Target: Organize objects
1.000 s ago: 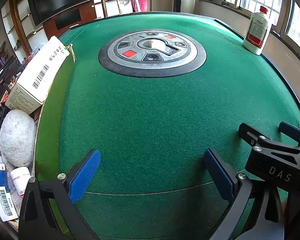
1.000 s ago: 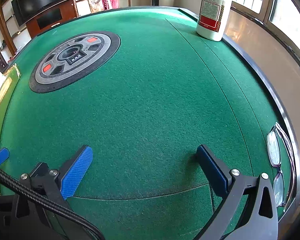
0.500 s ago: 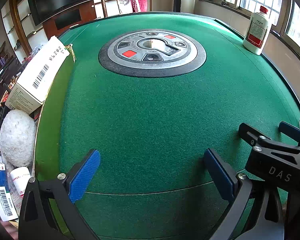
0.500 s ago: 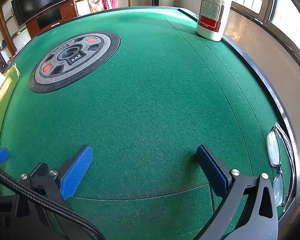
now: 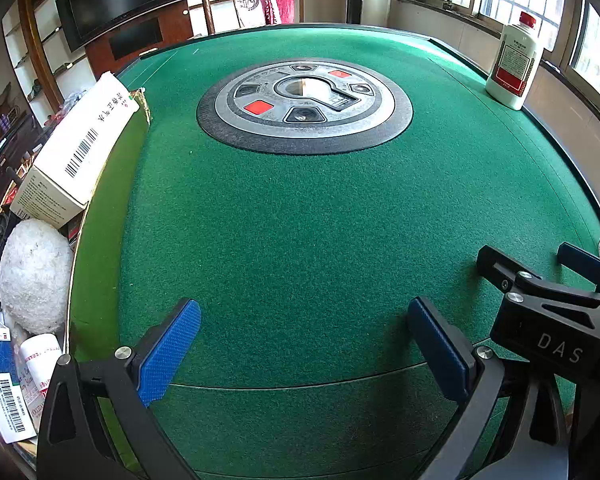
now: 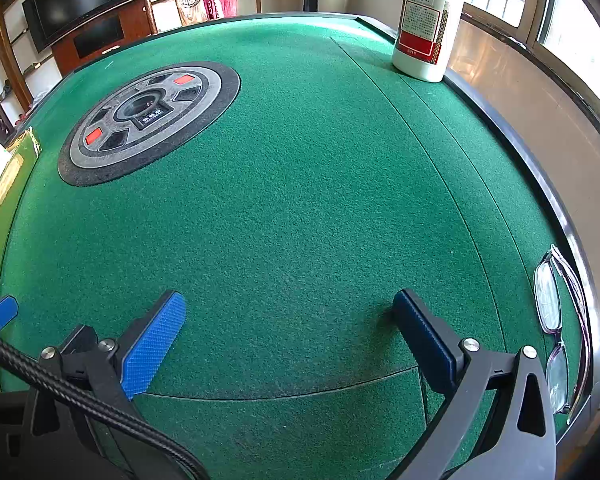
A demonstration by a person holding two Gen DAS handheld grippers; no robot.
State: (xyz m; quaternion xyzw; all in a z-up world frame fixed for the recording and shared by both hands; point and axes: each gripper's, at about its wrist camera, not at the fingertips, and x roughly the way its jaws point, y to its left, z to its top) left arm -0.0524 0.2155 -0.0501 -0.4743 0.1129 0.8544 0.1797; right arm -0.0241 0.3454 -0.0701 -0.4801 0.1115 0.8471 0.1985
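Nothing has shifted since the earlier frames.
Left hand-held gripper (image 5: 304, 322) and right hand-held gripper (image 6: 288, 312) hover wide and empty over the green bench (image 6: 300, 200); bottle (image 6: 424, 24) far-right, glasses (image 6: 552, 320) at its right edge.

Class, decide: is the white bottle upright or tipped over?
Upright: the white bottle stands on its base on the green felt, red cap on top.
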